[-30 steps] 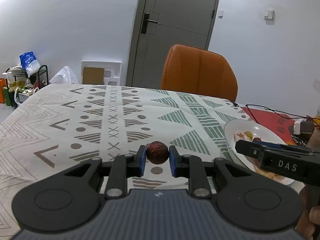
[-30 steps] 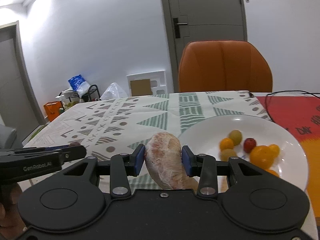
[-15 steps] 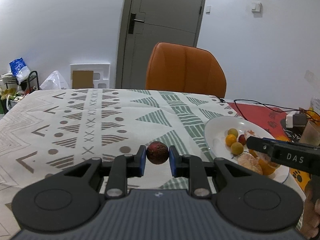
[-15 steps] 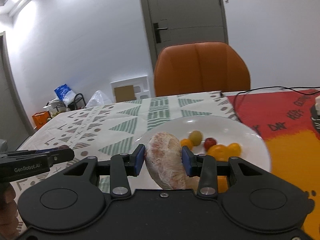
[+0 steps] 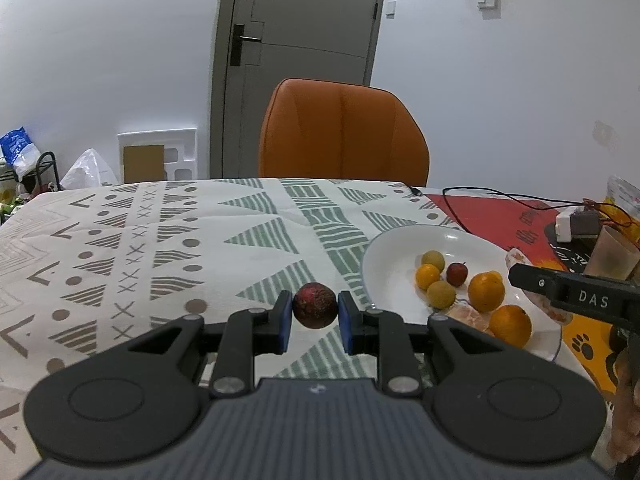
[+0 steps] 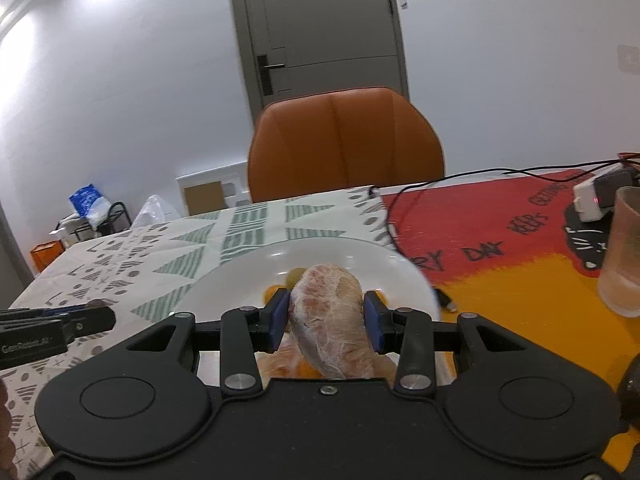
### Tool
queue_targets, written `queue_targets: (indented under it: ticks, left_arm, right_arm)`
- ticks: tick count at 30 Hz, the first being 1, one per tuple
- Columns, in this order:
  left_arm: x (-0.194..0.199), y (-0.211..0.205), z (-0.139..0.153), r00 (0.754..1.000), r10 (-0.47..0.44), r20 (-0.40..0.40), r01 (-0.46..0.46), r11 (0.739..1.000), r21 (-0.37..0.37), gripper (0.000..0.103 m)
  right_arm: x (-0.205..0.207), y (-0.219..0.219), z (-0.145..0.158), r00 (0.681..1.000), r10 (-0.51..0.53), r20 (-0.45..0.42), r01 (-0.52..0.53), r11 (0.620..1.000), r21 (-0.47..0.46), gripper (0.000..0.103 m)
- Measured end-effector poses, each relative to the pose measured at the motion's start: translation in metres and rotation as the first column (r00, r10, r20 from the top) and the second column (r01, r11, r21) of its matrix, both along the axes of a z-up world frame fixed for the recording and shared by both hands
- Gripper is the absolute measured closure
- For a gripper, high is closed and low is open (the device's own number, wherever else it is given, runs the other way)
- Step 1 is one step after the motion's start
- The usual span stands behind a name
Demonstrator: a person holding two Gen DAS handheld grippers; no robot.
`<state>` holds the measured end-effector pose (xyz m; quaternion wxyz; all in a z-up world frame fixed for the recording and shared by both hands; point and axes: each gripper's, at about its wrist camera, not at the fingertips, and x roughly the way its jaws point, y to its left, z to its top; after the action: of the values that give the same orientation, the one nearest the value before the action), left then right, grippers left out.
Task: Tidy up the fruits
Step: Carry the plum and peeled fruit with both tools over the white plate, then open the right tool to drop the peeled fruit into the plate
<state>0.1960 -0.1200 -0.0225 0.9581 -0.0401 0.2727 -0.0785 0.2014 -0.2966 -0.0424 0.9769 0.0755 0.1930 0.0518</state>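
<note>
Both claws have swung rightward since a second ago, so the white plate (image 5: 384,256) now sits nearer the middle of each view and the red and yellow mat (image 6: 500,256) fills more of the right wrist picture. A patterned cloth (image 5: 168,248) of grey and green triangles, dots and crosses covers the surface. Beyond its far edge stands an orange chair (image 5: 344,132), with a grey door (image 5: 300,40) behind it in a white wall. Left of the chair, on the floor, lean a white foam frame (image 5: 158,158) and a plastic bag (image 5: 90,170). A black cable (image 5: 492,196) runs across the mat, and a frosted cup (image 6: 624,252) stands on the mat's right side. In the plate lie several small yellow and orange fruits (image 5: 486,292) and one small red one (image 5: 457,274). The left claw (image 5: 315,316) pinches a dark red round fruit (image 5: 315,305) just short of the plate's left rim. The right claw (image 6: 327,318) pinches a peeled citrus piece (image 6: 330,320) over the plate.
</note>
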Motion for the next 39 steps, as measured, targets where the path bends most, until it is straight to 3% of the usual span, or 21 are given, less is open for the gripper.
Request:
queue_targets:
  ticks: [12,16,39]
  left_arm:
    - [0.006,-0.011,-0.001,1.0,-0.016,0.003,0.016,1.0,-0.001,0.08]
    - [0.007,-0.013,-0.001,1.0,-0.018,0.004,0.018,1.0,0.001,0.08]
    - [0.02,-0.05,0.0,0.991,-0.131,0.007,0.131,0.991,-0.002,0.079]
  right_arm:
    - [0.005,-0.016,0.002,0.997,-0.075,0.007,0.075,0.996,-0.044,0.064]
    - [0.004,-0.015,0.001,0.995,-0.096,0.014,0.096,0.993,-0.066,0.052]
    - [-0.024,-0.022,-0.007,0.997,-0.082,-0.008,0.083,0.996,0.025,0.052]
